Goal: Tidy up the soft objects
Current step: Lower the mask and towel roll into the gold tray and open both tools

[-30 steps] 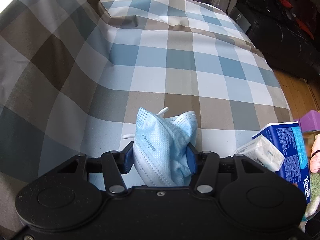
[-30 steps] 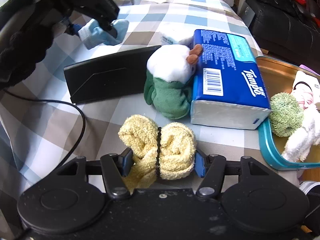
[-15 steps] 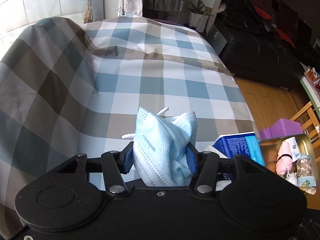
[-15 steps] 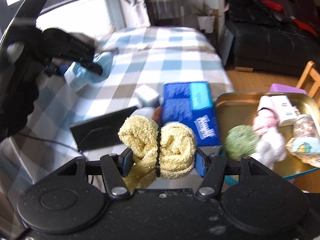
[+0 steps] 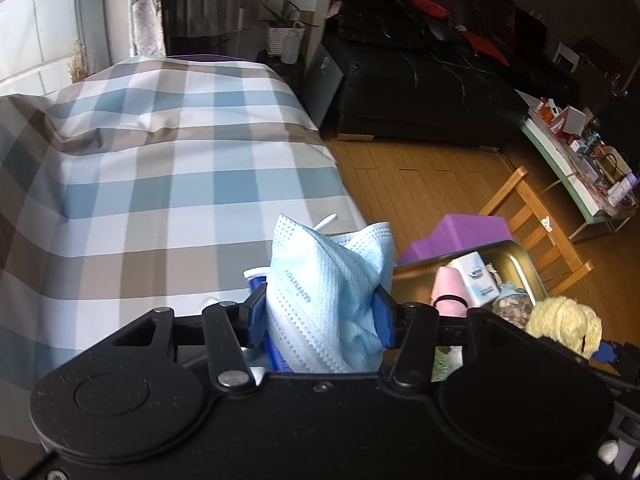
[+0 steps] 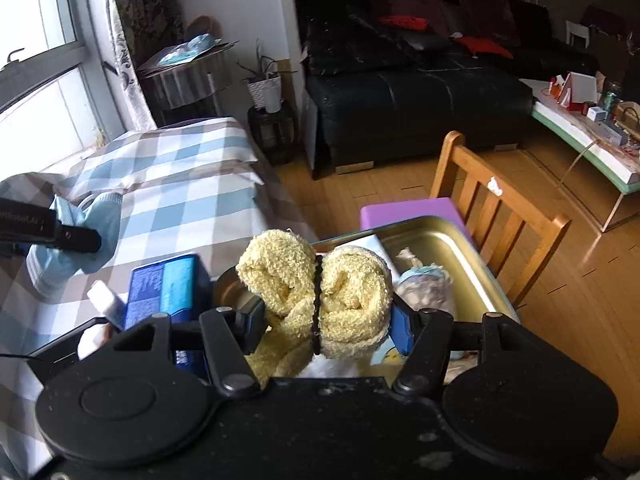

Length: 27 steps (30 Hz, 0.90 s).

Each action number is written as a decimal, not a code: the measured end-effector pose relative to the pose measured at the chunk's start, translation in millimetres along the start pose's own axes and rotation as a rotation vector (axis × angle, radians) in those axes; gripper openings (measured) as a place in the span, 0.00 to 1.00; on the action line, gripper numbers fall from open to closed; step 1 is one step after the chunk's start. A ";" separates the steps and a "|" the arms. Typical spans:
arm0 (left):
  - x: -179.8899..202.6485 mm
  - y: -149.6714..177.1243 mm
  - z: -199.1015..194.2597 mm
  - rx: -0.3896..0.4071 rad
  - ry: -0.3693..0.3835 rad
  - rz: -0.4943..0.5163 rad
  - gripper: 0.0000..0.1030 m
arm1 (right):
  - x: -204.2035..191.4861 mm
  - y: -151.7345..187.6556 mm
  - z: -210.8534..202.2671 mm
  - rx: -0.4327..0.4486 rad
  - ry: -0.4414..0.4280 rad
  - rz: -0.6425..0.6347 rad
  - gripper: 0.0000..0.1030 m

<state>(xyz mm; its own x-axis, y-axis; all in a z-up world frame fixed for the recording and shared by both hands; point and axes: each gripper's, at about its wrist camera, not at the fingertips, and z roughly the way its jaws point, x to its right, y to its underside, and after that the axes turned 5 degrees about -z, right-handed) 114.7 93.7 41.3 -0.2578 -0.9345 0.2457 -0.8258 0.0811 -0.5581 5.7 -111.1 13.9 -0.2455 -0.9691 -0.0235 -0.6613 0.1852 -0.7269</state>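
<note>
My left gripper [image 5: 320,312] is shut on a crumpled light-blue face mask [image 5: 324,292], held above the checked tablecloth [image 5: 160,184] near its right edge. My right gripper [image 6: 324,324] is shut on a rolled yellow towel [image 6: 320,292] bound by a black band, hovering over the near end of a gold metal tray [image 6: 448,240]. In the left wrist view the tray [image 5: 524,264] lies to the right with several soft items in it, and the yellow towel [image 5: 564,324] shows at its near side. The mask [image 6: 76,240] appears at the left of the right wrist view.
A blue tissue pack [image 6: 168,288] lies on the table beside the tray. A purple block [image 5: 460,232] and a wooden chair [image 6: 492,200] stand behind the tray. A black sofa [image 6: 400,92] and a cluttered side table [image 6: 592,136] are across the wooden floor.
Both grippers have lifted and swung right toward the tray, each keeping its load. The plush toy and black flat object have dropped out of the right wrist view.
</note>
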 end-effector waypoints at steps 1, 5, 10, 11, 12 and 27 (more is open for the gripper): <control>8.3 0.5 2.5 -0.006 0.010 0.007 0.49 | 7.8 -3.5 1.2 0.006 0.017 0.003 0.58; 39.1 3.8 12.6 -0.023 0.042 0.037 0.49 | 37.1 -20.8 8.7 0.025 0.058 0.009 0.59; 67.5 9.6 29.8 -0.063 0.054 0.060 0.49 | 56.4 -47.3 23.3 0.046 0.073 -0.005 0.59; 71.7 10.9 34.1 -0.073 0.052 0.061 0.49 | 58.3 -52.3 27.7 0.050 0.068 -0.008 0.59; 75.2 12.1 38.7 -0.084 0.049 0.061 0.49 | 60.1 -57.2 31.8 0.052 0.061 -0.008 0.59; 95.6 26.4 94.7 -0.171 -0.051 0.029 0.64 | 88.3 -49.4 58.8 -0.045 0.033 0.115 0.60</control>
<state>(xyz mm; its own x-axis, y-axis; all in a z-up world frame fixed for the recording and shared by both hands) 115.8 -26.3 -25.0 -0.2601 -0.9470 0.1884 -0.8929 0.1617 -0.4201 58.4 -215.4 7.3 -0.3440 -0.9353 -0.0823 -0.6583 0.3028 -0.6891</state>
